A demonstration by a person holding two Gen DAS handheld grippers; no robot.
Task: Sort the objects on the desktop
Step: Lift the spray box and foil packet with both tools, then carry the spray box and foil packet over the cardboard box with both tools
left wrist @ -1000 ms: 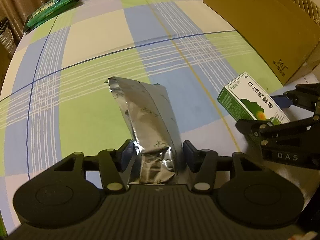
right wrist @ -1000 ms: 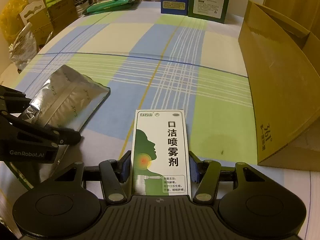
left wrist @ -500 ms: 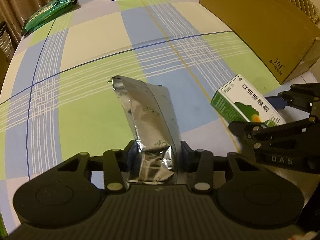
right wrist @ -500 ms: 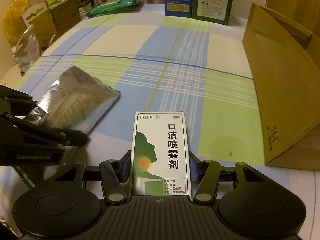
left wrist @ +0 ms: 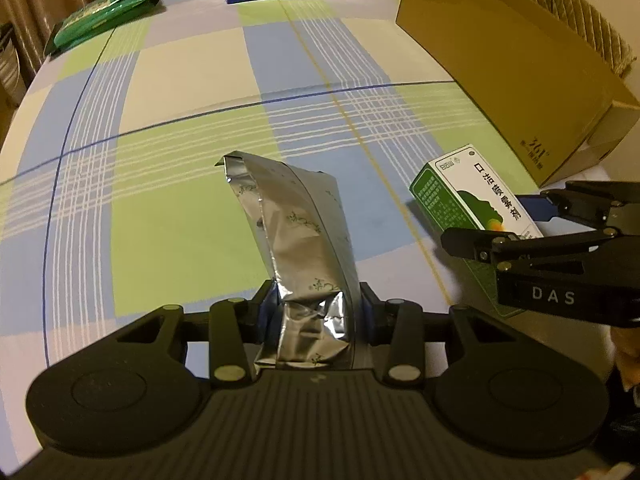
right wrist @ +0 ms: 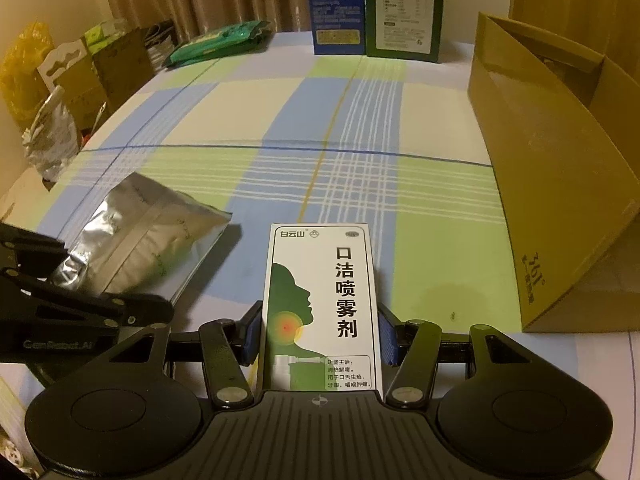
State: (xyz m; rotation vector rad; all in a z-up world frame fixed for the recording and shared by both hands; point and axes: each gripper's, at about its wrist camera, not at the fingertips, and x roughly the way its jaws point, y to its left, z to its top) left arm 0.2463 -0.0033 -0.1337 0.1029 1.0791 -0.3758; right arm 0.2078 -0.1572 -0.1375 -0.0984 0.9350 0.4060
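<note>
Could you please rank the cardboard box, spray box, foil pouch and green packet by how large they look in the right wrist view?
1. Cardboard box
2. Spray box and foil pouch: look alike; nearness inflates both
3. Green packet, far off

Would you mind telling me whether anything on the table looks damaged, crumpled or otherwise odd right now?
Only the silver foil pouch stands out: its lower end is creased and crumpled where the left gripper is closing on it. The white and green medicine box, shut in the right gripper, looks square and undamaged. Nothing looks spilled on the checked tablecloth.
</note>
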